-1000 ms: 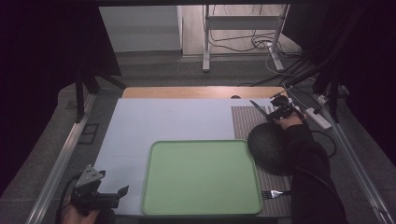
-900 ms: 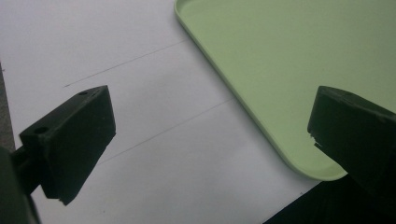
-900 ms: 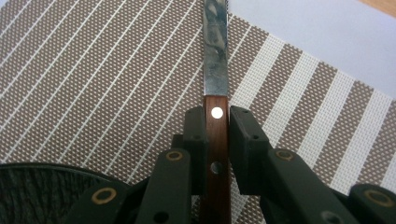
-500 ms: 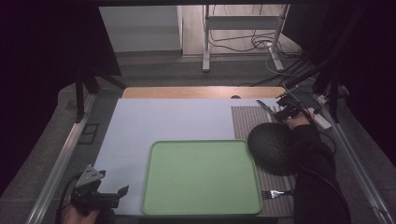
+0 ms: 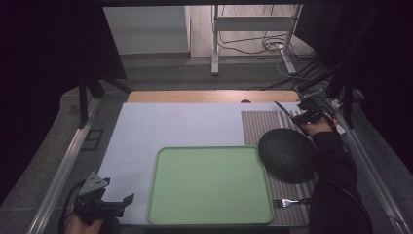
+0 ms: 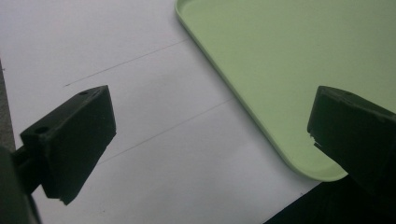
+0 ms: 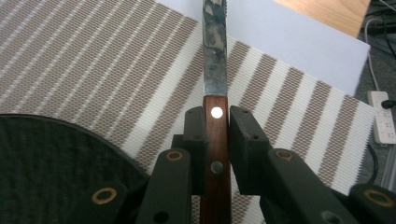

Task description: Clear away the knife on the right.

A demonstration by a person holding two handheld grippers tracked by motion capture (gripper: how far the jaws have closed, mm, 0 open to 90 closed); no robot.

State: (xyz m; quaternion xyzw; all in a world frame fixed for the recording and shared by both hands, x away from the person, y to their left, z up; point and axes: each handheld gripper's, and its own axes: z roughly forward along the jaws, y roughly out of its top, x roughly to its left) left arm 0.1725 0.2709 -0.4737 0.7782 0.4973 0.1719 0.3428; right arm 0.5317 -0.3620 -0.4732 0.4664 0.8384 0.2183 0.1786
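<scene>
Now at the table's two o'clock, the right gripper (image 7: 216,126) clamps a knife (image 7: 215,74) by its wooden handle above the striped placemat (image 5: 253,127). Left gripper (image 5: 104,207), jaws apart, idles at seven o'clock. Likely next: carrying the knife steadily toward the green tray (image 5: 209,183).

White table sheet (image 5: 170,126) lies free — dark bowl (image 5: 287,154) crowds striped mat (image 5: 255,127).

Green tray (image 5: 209,187), brown-striped placemat (image 5: 258,127)
</scene>
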